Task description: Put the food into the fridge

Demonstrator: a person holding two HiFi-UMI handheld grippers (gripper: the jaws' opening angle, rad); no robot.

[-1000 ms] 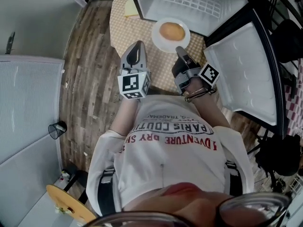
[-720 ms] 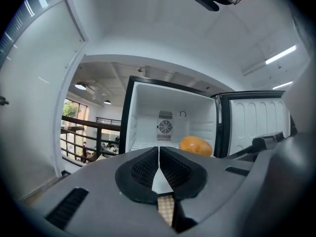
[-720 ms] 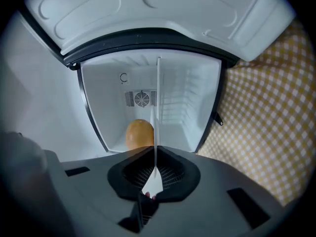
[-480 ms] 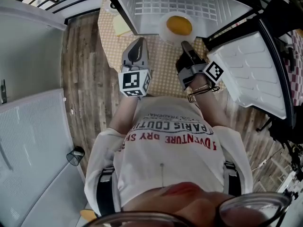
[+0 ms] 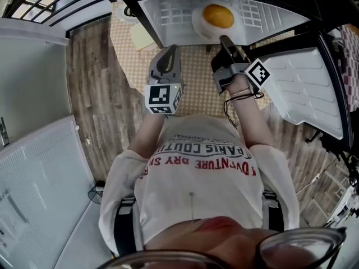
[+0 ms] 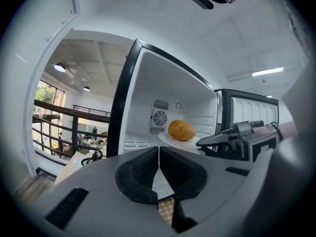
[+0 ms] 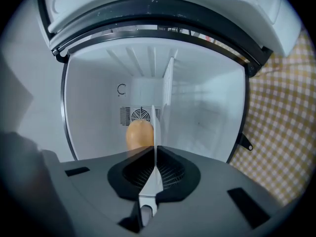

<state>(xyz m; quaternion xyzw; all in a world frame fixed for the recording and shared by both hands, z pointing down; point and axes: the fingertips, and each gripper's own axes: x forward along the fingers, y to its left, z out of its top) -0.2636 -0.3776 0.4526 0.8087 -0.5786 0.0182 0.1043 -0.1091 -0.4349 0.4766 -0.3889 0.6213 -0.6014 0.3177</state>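
Observation:
An orange bun (image 5: pixel 217 15) lies on a white plate (image 5: pixel 199 26) held just inside the open fridge (image 5: pixel 168 7). My right gripper (image 5: pixel 226 40) is shut on the plate's near rim. In the right gripper view the plate (image 7: pixel 154 127) shows edge-on between the pads, with the bun (image 7: pixel 138 135) behind it. The left gripper (image 5: pixel 168 52) hovers left of the plate, shut and empty. Its own view shows the bun (image 6: pixel 181 130), the plate (image 6: pixel 170 140) and the right gripper (image 6: pixel 207 141) at the fridge mouth beyond its closed fingertips (image 6: pixel 158 154).
The fridge door (image 5: pixel 303 88) stands open at the right. Below the grippers is a round table with a checked cloth (image 5: pixel 196 88), with a yellow pad (image 5: pixel 140 35) at its far left. A white appliance (image 5: pixel 33 167) fills the left side.
The right gripper has carried the plate with the bun forward, from over the table into the fridge opening. The left gripper moved forward alongside it.

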